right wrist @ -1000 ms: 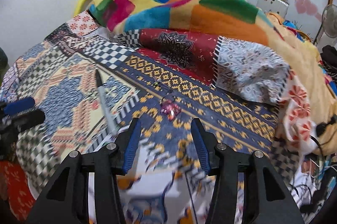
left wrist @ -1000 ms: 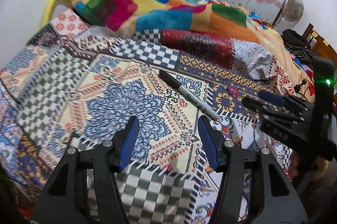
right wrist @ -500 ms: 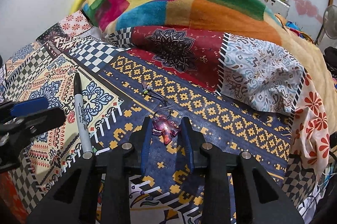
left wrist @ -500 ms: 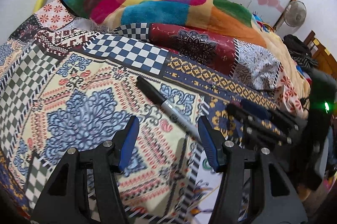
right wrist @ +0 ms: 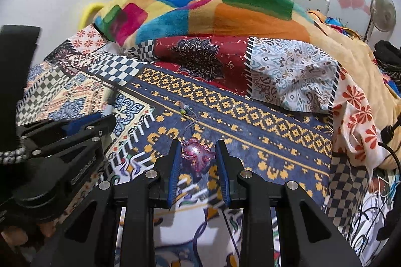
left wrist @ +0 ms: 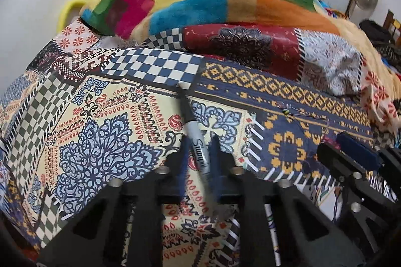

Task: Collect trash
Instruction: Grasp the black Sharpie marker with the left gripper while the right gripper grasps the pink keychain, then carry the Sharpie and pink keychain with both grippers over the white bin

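A black and grey Sharpie marker (left wrist: 198, 141) lies on the patterned bedspread (left wrist: 100, 121). My left gripper (left wrist: 199, 154) has its blue pads close on either side of the marker's barrel, gripping it. A pink translucent charm (right wrist: 196, 154) on a thin cord (right wrist: 186, 116) lies on the blue and yellow part of the spread. My right gripper (right wrist: 198, 156) has its fingers on both sides of the charm, pads at its edges. The right gripper also shows in the left wrist view (left wrist: 351, 154), and the left gripper in the right wrist view (right wrist: 75, 131).
A folded multicoloured fleece blanket (right wrist: 200, 8) and a red and grey patterned cover (right wrist: 238, 61) pile up at the back of the bed. A fan (right wrist: 382, 11) and dark bags (right wrist: 388, 51) stand at the right. A black cable (right wrist: 391, 139) hangs at the bed's right edge.
My left gripper moved forward over the marker and closed on it. My right gripper narrowed around the pink charm and stayed at it.
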`<state>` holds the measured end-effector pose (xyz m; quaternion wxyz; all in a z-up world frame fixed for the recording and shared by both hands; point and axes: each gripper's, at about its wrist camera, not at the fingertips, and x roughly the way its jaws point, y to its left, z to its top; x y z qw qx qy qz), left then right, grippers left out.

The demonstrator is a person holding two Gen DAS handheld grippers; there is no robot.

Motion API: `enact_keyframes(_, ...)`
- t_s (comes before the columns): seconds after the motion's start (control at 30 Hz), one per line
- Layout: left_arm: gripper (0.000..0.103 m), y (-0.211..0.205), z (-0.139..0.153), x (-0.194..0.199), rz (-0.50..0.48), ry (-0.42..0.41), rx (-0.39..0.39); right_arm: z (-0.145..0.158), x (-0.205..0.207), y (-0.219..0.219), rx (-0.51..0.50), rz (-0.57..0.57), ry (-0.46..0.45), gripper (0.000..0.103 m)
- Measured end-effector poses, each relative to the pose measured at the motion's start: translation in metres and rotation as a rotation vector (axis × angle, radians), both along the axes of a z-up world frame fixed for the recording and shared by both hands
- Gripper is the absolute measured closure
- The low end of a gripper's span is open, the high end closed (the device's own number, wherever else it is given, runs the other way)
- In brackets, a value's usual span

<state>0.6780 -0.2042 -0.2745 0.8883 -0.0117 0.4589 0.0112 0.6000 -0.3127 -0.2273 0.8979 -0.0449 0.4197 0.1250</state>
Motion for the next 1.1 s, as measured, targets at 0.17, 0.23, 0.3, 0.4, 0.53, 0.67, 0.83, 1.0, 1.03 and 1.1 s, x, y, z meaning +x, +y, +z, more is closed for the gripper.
enact_keyframes(0.17, 0.093, 0.006, 0.004, -0.006, -0.061, 0.064, -0.097, 0.014, -0.008, -0.001, 0.001, 0.011, 0.0, 0.078)
enact_keyframes(0.23, 0.094, 0.006, 0.01, -0.018, -0.081, 0.053, -0.112, 0.021, -0.011, -0.001, 0.001, 0.007, -0.002, 0.078)
enact_keyframes(0.3, 0.094, 0.008, 0.021, -0.031, -0.09, 0.035, -0.117, 0.029, -0.015, -0.003, 0.011, 0.008, 0.002, 0.078)
enact_keyframes(0.4, 0.094, 0.013, 0.039, -0.048, -0.099, 0.032, -0.153, 0.044, -0.023, -0.003, 0.012, 0.014, -0.008, 0.078)
enact_keyframes(0.53, 0.094, 0.016, 0.071, -0.07, -0.116, -0.001, -0.16, 0.066, -0.038, -0.002, 0.02, 0.019, -0.031, 0.078)
enact_keyframes(0.67, 0.094, 0.024, 0.106, -0.096, -0.118, -0.042, -0.168, 0.091, -0.054, 0.003, 0.018, 0.029, -0.064, 0.078)
enact_keyframes(0.83, 0.093, 0.04, 0.148, -0.13, -0.102, -0.092, -0.159, 0.127, -0.081, 0.018, 0.007, 0.062, -0.113, 0.078)
enact_keyframes(1.0, 0.094, 0.066, 0.182, -0.175, -0.063, -0.139, -0.167, 0.163, -0.116, 0.041, 0.004, 0.118, -0.172, 0.078)
enact_keyframes(1.03, 0.094, 0.07, 0.187, -0.183, -0.058, -0.148, -0.161, 0.167, -0.122, 0.045, 0.005, 0.127, -0.18, 0.078)
enact_keyframes(1.1, 0.094, 0.081, 0.198, -0.203, -0.037, -0.161, -0.152, 0.176, -0.135, 0.056, 0.003, 0.159, -0.193, 0.078)
